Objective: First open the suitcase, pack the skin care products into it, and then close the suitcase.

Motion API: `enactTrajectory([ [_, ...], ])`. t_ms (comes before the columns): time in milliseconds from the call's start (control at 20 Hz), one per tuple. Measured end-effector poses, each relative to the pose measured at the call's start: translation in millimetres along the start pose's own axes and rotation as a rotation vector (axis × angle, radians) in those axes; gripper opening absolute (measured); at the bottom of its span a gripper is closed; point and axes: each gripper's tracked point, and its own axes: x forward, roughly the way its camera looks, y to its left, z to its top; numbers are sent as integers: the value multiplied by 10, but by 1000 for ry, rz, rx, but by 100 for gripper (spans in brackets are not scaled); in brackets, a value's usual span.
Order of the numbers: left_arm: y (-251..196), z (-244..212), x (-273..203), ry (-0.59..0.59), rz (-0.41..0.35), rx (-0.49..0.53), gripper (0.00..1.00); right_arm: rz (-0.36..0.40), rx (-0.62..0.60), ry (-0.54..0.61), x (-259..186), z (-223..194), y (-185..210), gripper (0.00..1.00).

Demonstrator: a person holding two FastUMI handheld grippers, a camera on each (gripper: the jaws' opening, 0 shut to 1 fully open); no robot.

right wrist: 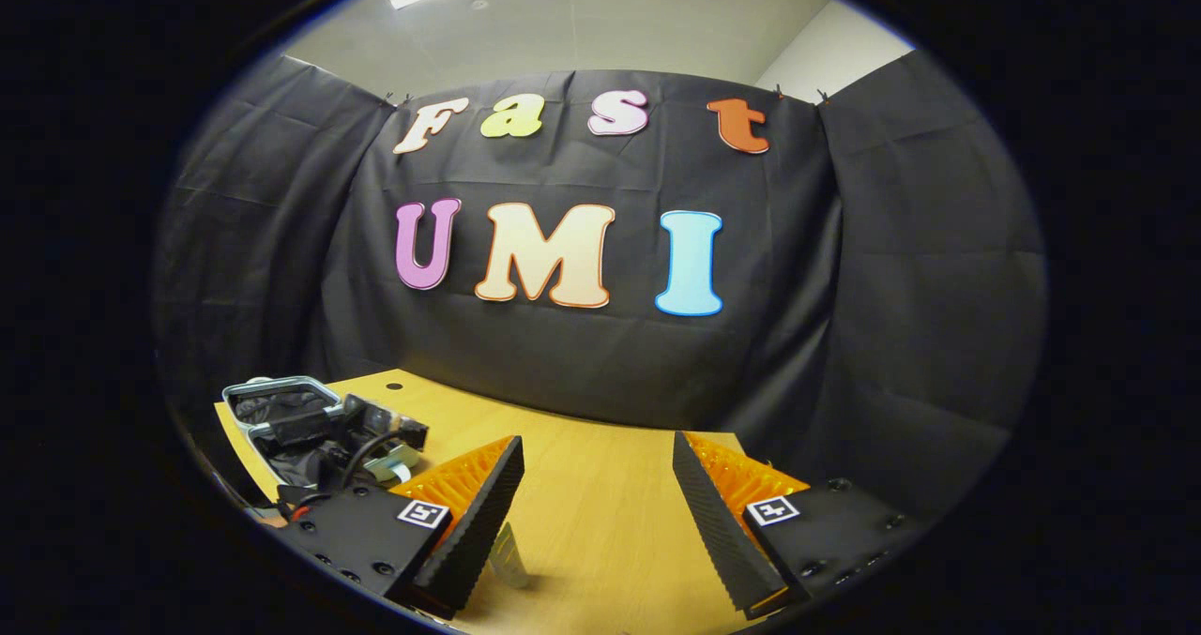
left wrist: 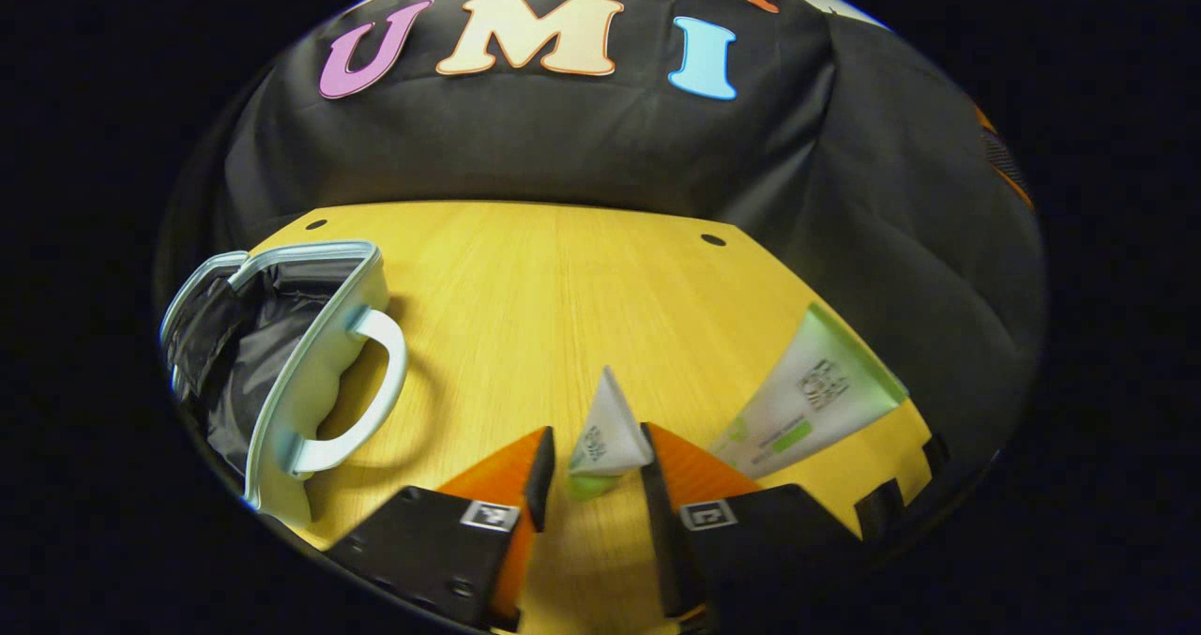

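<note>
The pale suitcase (left wrist: 310, 382) lies open at the left of the wooden table (left wrist: 563, 288), its dark lining showing and its white handle (left wrist: 375, 391) facing the middle. In the left gripper view my left gripper (left wrist: 593, 471) is shut on a small white tube with a green cap (left wrist: 608, 429), its crimped end pointing away. A larger white and green tube (left wrist: 807, 400) lies on the table to the right. In the right gripper view my right gripper (right wrist: 598, 504) stands open over the table, nothing between its fingers. The left gripper (right wrist: 361, 429) shows by the open suitcase (right wrist: 281, 396).
Black cloth walls close off the table's far and right sides. Two small holes (left wrist: 713, 239) mark the tabletop near its far edge. Bare wood lies between the suitcase and the tubes. A pale tube end (right wrist: 507, 555) shows just under my right gripper's left finger.
</note>
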Motion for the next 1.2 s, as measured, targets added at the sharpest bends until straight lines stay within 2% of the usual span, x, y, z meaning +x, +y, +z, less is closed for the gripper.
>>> enactTrajectory([
  [100,23,16,15,-2,0,-24,25,29,-1,9,14,-86,102,96],
  [250,53,80,-94,15,-3,-28,17,66,22,43,80,-330,283,99],
  [450,142,313,-348,-11,15,9,17,114,57,126,184,-761,524,99],
  [550,254,470,-506,-34,56,6,18,127,60,170,220,-1030,621,100],
  [850,541,720,-986,-65,130,-47,16,139,51,333,309,-1893,779,99],
  [950,693,758,-1129,-75,168,-49,17,132,89,407,340,-2175,793,99],
  [1050,856,746,-1253,-76,206,-71,16,109,109,454,403,-2382,777,99],
  [1200,1106,686,-1388,-62,262,-108,16,117,137,501,433,-2519,834,98],
])
